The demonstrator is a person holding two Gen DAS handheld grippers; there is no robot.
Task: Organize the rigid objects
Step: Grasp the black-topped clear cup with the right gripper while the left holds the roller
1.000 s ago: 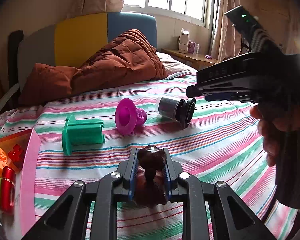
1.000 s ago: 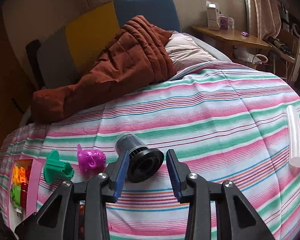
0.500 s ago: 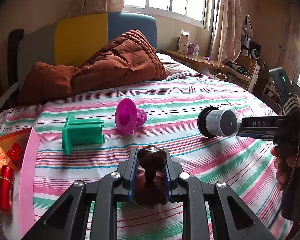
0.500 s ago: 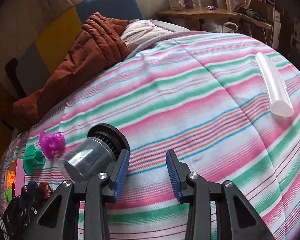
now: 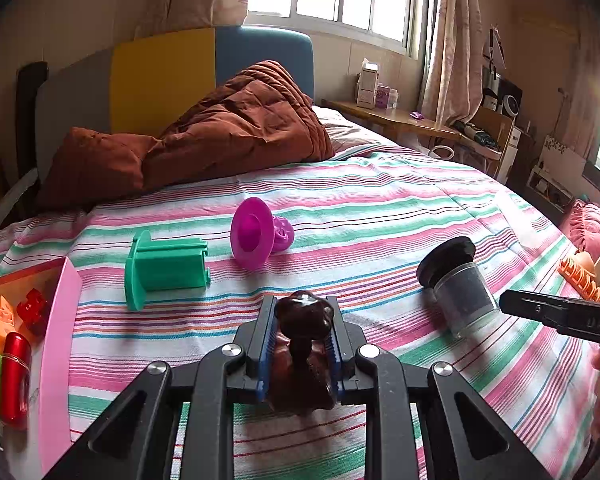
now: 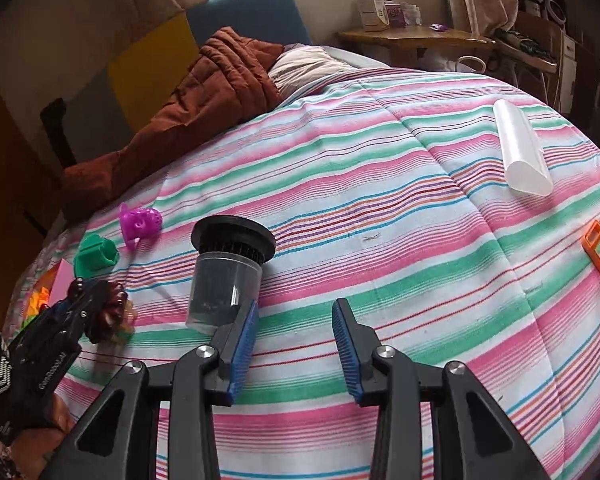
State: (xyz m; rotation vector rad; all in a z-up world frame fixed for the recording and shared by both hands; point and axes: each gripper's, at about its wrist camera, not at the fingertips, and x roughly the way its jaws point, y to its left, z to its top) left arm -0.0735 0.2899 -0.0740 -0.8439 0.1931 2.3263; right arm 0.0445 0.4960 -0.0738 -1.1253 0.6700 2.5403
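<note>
1. Clear cup with black flared cap [image 6: 226, 268] lies on its side on the striped bedspread [image 6: 400, 216].
2. Only the right wrist view shows the white tube [image 6: 520, 152].
3. Right gripper [image 6: 294, 350]: jaws apart, nothing between them; cup touches the left pad's outer side.
4. Left gripper [image 5: 302, 344] clamps a dark brown piece [image 5: 302, 316].

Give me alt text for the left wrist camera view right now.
The left gripper is shut on a dark brown knobbed toy above a striped bedspread. Beyond lie a green plastic piece, a magenta one and a clear cup with a black lid; the right gripper reaches in from the right edge.
</note>
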